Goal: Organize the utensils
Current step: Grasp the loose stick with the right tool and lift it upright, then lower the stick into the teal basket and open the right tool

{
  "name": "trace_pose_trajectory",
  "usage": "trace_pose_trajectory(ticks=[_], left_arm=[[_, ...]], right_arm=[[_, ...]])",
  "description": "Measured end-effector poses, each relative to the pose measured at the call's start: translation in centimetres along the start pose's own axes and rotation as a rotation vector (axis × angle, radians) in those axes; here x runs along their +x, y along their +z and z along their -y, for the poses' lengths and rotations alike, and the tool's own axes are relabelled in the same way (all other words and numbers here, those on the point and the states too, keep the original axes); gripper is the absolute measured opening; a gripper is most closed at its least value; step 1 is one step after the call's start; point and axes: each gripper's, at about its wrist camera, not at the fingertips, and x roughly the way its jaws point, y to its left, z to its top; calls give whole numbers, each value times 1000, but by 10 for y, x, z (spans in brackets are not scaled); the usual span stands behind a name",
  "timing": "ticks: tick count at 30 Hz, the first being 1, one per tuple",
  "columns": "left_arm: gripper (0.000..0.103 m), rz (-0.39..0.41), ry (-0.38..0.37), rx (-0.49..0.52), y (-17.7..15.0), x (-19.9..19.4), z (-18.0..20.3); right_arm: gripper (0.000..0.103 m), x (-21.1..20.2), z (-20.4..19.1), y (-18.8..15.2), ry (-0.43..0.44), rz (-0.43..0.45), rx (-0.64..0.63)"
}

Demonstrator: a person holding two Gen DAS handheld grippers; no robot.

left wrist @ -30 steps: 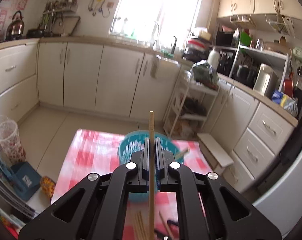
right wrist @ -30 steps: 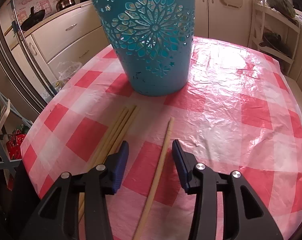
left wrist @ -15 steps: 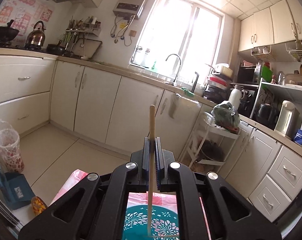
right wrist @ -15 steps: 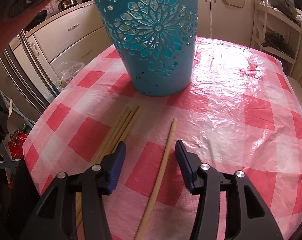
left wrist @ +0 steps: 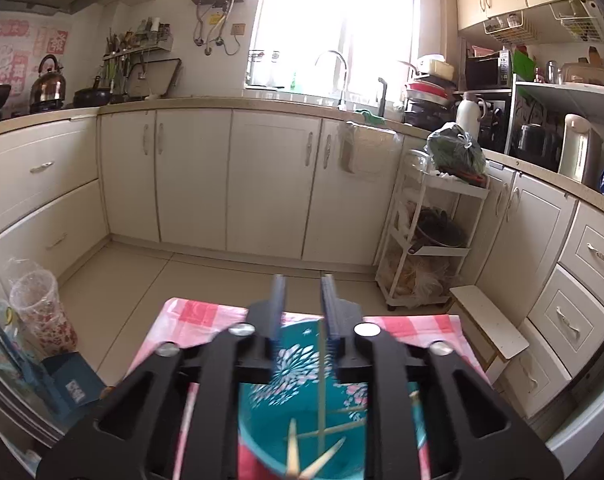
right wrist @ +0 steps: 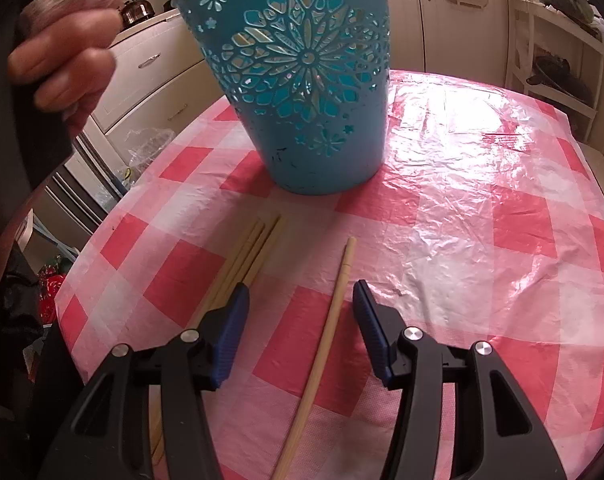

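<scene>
While our left gripper (left wrist: 303,300) hangs over the mouth of the teal bucket (left wrist: 297,404), its jaws have just been opening and now stand apart; a thin chopstick (left wrist: 321,384) shows in the gap close by the right pad, upright inside the bucket, and we cannot tell whether it touches that pad. Other chopsticks lean crossed in the bucket below. Our right gripper (right wrist: 299,300) points down at the table with its jaws spread, having just widened a little, and a single chopstick (right wrist: 326,332) lies flat between them, touching neither pad. Just left of it, a bundle of chopsticks (right wrist: 241,256) lies partly under the left finger. Beyond both, the bucket stands upright near the far edge of the red-and-white checked tablecloth (right wrist: 482,240). Our left hand (right wrist: 61,60) appears blurred at upper left.
</scene>
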Motion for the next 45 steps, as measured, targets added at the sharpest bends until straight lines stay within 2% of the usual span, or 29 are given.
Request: trace_pose_trajectory(ticks=[1, 3, 7, 8, 11, 13, 16, 19, 22, 27, 32, 37, 45], left_arm=[[53, 13, 19, -11, 0, -10, -7], [67, 42, 60, -36, -3, -31, -21], [80, 43, 118, -42, -21, -67, -50], [81, 34, 134, -38, -27, -73, -56], [85, -27, 180, -28, -54, -80, -78], [85, -97, 208, -42, -74, -79, -94], [85, -171, 206, -99, -99, -82, -116], [85, -200, 206, -112, -115, -89, -125], [85, -214, 202, -102, -124, -96, -123], [85, -209, 195, -95, -129, -109, -121], [85, -222, 198, -105, -127, -114, -121], [85, -227, 198, -100, -128, -117, -117], [85, -248, 193, -89, -133, -116, -110]], right_arm=[[53, 0, 1, 0, 5, 0, 4], [53, -1, 3, 0, 17, 0, 17], [49, -3, 5, 0, 20, -1, 30], [47, -3, 6, 0, 13, -1, 33], [32, -5, 11, -1, -10, 2, 59], [17, -6, 13, -1, -45, -2, 53], [11, -8, 10, -3, -112, -7, 5], [10, -5, -10, -6, -220, -1, -118], [10, -5, -15, -7, -255, 1, -150], [6, -17, 10, -8, -145, 12, 18], [6, -51, 27, -10, 11, 118, 165], [6, -83, 27, -12, 126, 234, 214], [6, -117, 26, 2, 190, 359, 250]])
